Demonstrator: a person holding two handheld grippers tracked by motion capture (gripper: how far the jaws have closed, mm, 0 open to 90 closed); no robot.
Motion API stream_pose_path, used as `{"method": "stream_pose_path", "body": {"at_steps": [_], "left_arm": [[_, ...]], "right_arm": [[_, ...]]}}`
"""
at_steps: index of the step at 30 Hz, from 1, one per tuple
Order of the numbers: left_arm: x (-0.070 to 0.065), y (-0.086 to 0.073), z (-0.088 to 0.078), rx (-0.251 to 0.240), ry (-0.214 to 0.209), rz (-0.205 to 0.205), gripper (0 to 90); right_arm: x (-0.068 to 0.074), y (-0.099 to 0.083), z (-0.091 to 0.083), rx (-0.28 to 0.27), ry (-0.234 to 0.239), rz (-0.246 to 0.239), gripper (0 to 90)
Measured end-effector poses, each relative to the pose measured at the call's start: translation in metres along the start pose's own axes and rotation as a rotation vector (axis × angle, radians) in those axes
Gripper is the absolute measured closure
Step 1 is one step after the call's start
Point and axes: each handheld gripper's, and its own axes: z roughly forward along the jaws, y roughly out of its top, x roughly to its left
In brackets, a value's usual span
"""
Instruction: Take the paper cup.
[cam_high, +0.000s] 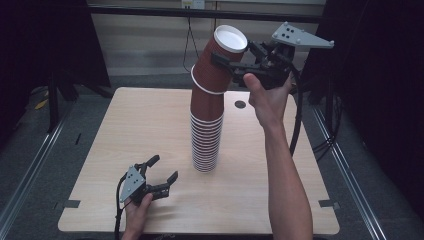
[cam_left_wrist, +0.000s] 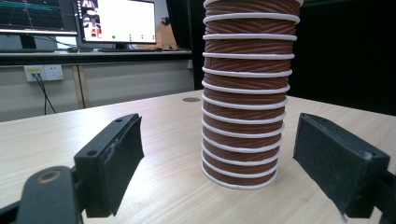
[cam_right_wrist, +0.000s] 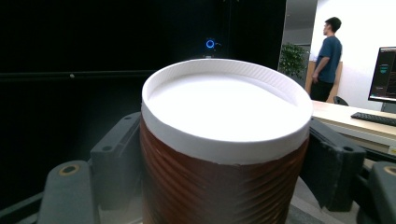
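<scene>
A tall stack of brown paper cups (cam_high: 206, 135) stands upright on the pale wooden worktop (cam_high: 125, 130), a little right of its middle. Each cup has a ribbed brown wall and a rolled white rim, so the lower stack reads as a column of closely spaced white rings (cam_left_wrist: 243, 107) over brown bands. Its base sits flat on the wood.

The top cup (cam_high: 222, 57) is tilted, its mouth leaning to the right and away from the column's axis, its lower part still nested in the cup beneath. Its inside is plain white (cam_right_wrist: 224, 102) and its round rim is undented.
</scene>
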Motion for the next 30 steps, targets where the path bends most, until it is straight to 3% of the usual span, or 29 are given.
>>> {"method": "stream_pose_path", "body": {"at_steps": [7, 30], "left_arm": [[0.0, 0.0, 0.0, 0.002, -0.001, -0.002, 15.5], [0.0, 0.0, 0.0, 0.002, -0.001, -0.001, 15.5]], "right_arm": [[-0.002, 0.003, -0.01, -0.038, -0.001, 0.014, 23.1], [-0.009, -0.001, -0.045, -0.057, -0.042, 0.019, 23.1]]}}
